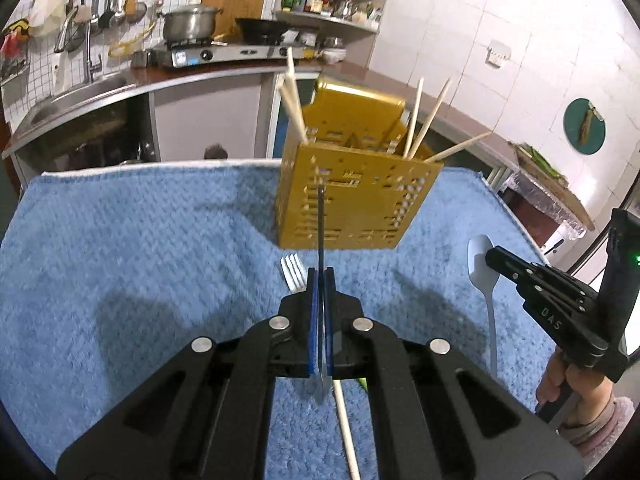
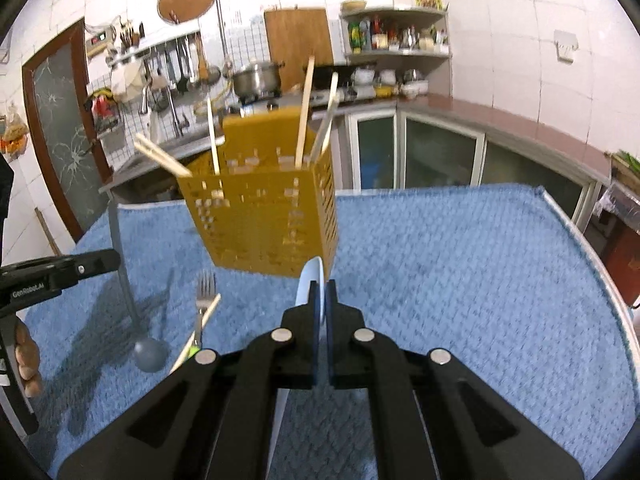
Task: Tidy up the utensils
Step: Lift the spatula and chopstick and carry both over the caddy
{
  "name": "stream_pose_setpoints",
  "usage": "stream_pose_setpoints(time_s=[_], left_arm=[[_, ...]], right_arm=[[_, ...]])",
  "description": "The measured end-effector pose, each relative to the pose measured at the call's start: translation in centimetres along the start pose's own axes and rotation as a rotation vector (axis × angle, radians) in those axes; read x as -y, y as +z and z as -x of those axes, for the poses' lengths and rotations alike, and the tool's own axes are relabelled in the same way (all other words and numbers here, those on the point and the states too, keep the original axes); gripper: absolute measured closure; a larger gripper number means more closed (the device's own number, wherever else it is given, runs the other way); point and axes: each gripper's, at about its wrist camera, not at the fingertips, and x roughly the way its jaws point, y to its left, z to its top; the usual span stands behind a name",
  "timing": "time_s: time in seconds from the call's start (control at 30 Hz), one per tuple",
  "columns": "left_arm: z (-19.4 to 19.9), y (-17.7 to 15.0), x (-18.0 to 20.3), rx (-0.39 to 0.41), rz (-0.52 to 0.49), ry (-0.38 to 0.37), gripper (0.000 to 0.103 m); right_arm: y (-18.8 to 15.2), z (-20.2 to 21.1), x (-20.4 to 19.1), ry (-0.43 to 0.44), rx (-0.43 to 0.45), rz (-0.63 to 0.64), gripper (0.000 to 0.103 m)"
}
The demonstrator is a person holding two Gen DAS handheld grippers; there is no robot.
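One gold perforated utensil holder [image 1: 352, 196] is seen standing upright on the blue towel [image 1: 140, 248] that covers the desk. Chopsticks are counted in the holder: about three on its left side [image 1: 294, 104] and three on its right side [image 1: 420, 120] in the left wrist view, all leaning outward; the exact count is hard to fix because of blur. The left gripper [image 1: 319, 280] is seen in front of the holder with its fingers closed on one dark grey spoon [image 2: 126, 276], gripped by the thin handle, with the round bowl hanging low toward the towel in the right wrist view. The right gripper [image 2: 319, 294] is also in front of the holder, toward its right, with fingers clamped on one pale white spoon [image 1: 484, 268], the bowl sticking up past the fingertips. One metal fork [image 2: 205, 292] is seen lying on the towel just in front of the holder, tines pointing toward it. One loose chopstick [image 1: 346, 428] lies on the towel beside the fork, nearer the camera than the holder. A small green item [image 2: 195, 346] is partly visible by the fork handle; what it is cannot be told. Two hands are partly seen, one on each gripper handle [image 1: 576, 392].
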Motion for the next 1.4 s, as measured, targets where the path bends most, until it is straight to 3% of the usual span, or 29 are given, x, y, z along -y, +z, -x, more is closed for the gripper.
stream_pose_setpoints(time_s=[0.23,0.77,0.9,1.2,1.4], left_arm=[[1.4,1.0,1.0,0.059,-0.03,-0.01,0.102],[2.2,2.3,1.8,0.074,-0.046,-0.032,0.102],[2.5,2.9,2.1,0.077,-0.052,-0.036,0.102],[4.9,6.4,3.1,0.162,-0.071,-0.051,0.102],[5.4,10.1,3.3,0.223,-0.083,-0.056,0.102]], right_arm=[[1.4,2.5,0.0,0.009,0.137,0.006,0.1],[2.1,2.1,1.4,0.093,0.077,-0.07,0.1],[2.4,2.2,1.0,0.078,0.092,-0.049,0.1],[6.8,4.8,0.1,-0.032,0.386,-0.006,0.1],[10.5,4.6,-0.4,-0.083,0.514,-0.038,0.1]])
